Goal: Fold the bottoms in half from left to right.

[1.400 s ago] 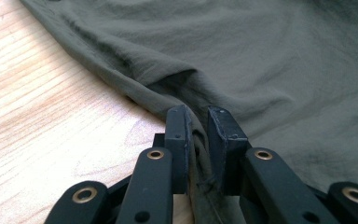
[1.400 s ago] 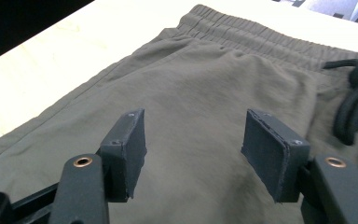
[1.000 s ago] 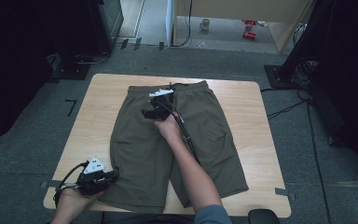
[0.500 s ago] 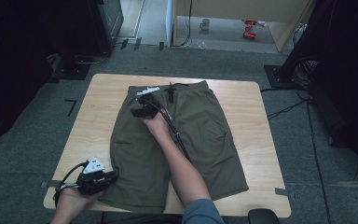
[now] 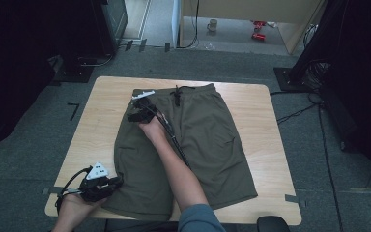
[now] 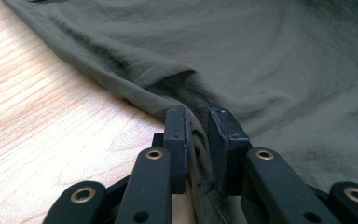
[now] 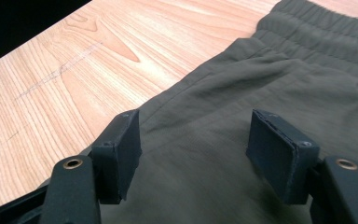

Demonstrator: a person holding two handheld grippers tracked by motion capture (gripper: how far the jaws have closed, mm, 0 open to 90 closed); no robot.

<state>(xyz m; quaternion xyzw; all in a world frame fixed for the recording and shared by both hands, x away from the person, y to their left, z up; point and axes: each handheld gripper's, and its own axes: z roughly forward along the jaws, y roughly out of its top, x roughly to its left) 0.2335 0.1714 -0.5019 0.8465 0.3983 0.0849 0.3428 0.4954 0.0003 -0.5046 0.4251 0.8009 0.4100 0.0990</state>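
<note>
Olive green shorts [image 5: 198,135] lie flat on the wooden table [image 5: 101,121], waistband at the far side. At the near left corner, my left gripper [image 5: 118,182] is shut on the hem of the left leg. In the left gripper view a fold of the fabric [image 6: 261,60] is pinched between its jaws [image 6: 196,122]. My right gripper [image 5: 134,116] hovers low over the left side of the shorts, just below the waistband. Its jaws [image 7: 193,140] have just been opening. They stand wide apart over the side seam [image 7: 261,79], with nothing pressed between the pads.
Bare table top [image 7: 98,51] lies left of the shorts, and its left edge is close to the right gripper. The drawstring [image 5: 178,94] rests at the waistband's middle. Black stands and cables surround the table on the floor. A mug [image 5: 213,24] sits far behind.
My right hand has slid left across the upper shorts toward their left side, and its jaws stand slightly wider. The left gripper has kept still on the hem.
</note>
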